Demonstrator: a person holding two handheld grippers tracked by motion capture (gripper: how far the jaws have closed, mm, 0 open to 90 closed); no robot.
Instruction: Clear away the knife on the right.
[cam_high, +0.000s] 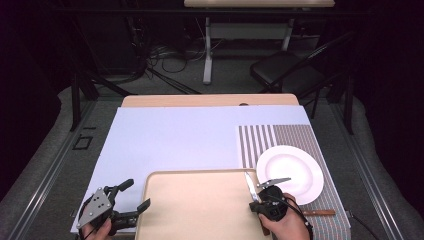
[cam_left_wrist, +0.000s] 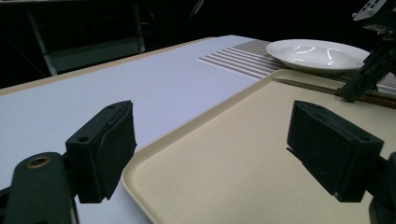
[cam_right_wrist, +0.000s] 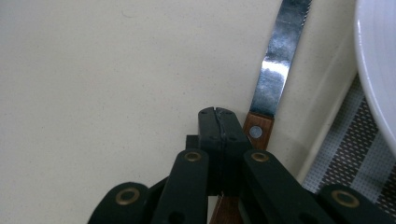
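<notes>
A wood-handled knife (cam_high: 249, 186) lies along the right rim of the beige tray (cam_high: 195, 210), blade pointing away from me. My right gripper (cam_high: 257, 202) hangs shut over the knife's handle (cam_right_wrist: 256, 131). Its pads are pressed together, and the handle runs underneath them. The blade (cam_right_wrist: 275, 65) shines beyond the right gripper (cam_right_wrist: 217, 116). My left gripper (cam_high: 136, 194) is open at the tray's near left corner with nothing between its fingers. In the left gripper view the open left gripper (cam_left_wrist: 215, 144) looks across the tray (cam_left_wrist: 243, 154) towards the knife (cam_left_wrist: 303, 85) and the right gripper (cam_left_wrist: 369, 70).
A white plate (cam_high: 292, 170) sits on a striped placemat (cam_high: 260, 140) right of the tray. Another wood-handled utensil (cam_high: 320, 212) lies on the mat near my right hand. A pale blue sheet (cam_high: 170, 140) covers the table. A folding chair (cam_high: 285, 70) stands beyond the table.
</notes>
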